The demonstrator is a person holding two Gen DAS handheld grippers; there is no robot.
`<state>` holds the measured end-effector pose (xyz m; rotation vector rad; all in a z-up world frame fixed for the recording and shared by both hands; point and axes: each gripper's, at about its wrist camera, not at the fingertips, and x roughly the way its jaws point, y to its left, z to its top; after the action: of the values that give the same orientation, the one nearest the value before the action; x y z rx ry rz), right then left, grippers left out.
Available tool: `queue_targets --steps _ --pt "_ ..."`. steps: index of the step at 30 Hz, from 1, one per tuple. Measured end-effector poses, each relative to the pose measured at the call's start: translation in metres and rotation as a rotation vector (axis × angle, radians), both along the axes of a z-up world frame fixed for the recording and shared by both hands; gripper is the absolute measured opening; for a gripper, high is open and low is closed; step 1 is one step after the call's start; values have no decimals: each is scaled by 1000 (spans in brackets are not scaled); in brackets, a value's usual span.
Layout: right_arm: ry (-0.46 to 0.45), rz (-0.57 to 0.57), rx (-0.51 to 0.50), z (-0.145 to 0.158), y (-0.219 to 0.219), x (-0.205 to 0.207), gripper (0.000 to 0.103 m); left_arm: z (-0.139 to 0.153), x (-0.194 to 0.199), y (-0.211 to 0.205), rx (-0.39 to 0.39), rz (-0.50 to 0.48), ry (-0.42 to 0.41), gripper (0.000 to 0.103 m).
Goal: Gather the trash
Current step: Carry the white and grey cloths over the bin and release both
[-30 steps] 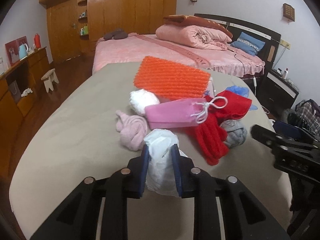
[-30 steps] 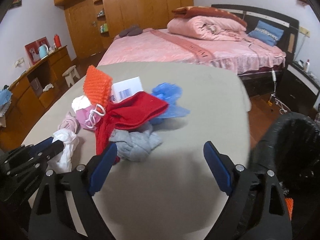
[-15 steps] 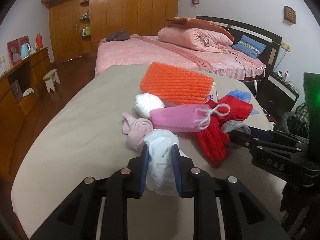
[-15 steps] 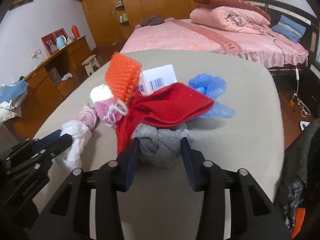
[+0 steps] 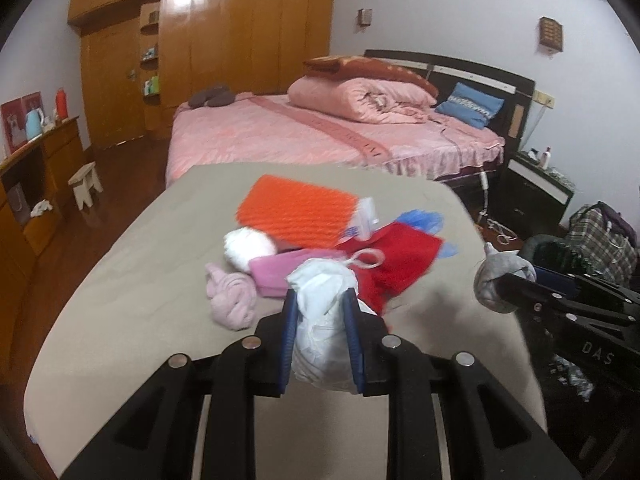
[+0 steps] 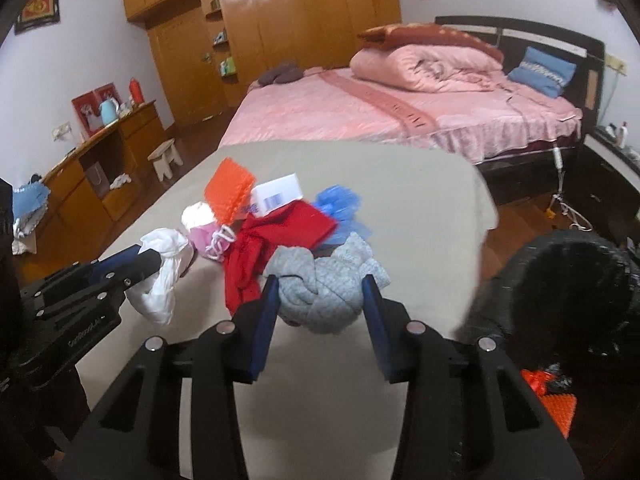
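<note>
The right tongs (image 6: 322,300), half a second ago closing on the grey knot (image 6: 326,284) on the surface (image 6: 420,216), now hold it lifted near the black bin (image 6: 568,280). The left tongs (image 5: 320,320) stay clamped on the white wad (image 5: 322,308). A pink bed (image 5: 280,132) stands behind.

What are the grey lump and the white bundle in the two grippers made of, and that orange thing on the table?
The grey lump looks like knitted fabric, matte, with visible ribbed stitches; possibly a balled sock. The white bundle looks like thin plastic film or tissue, crinkled and knotted; hard to say which. The orange thing seems a bumpy plastic or foam mesh, with regular raised rows.
</note>
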<state>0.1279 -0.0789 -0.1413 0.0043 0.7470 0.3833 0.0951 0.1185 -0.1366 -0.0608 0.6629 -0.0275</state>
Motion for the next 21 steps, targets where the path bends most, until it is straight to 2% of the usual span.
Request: queue_targets --steps 12,21 --pt "-77 -136 24 37 -63 -37 41 33 -7 -56 -19 -117 -65 23" --pt "-110 -257 19 49 -111 -56 41 49 -9 -102 -31 -223 -95 23"
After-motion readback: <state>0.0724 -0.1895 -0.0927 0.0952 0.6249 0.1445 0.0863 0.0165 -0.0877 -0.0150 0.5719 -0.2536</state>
